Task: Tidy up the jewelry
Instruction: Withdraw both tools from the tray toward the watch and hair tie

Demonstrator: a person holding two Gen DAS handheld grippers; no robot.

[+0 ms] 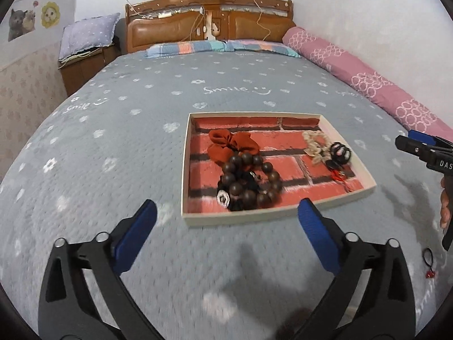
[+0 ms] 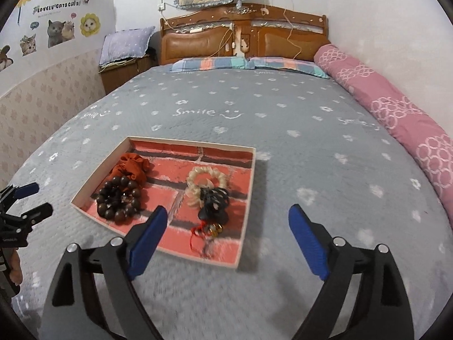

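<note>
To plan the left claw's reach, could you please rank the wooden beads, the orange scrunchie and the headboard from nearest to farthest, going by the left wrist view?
From the left claw:
1. Wooden beads, at the tray's near left, just ahead.
2. Orange scrunchie, directly behind the beads, toward the tray's far left.
3. Headboard, at the far end of the bed.

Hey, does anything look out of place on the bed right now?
Yes. A small black hair tie with a red charm lies loose on the grey bedspread, outside the tray that holds the other pieces.
</note>
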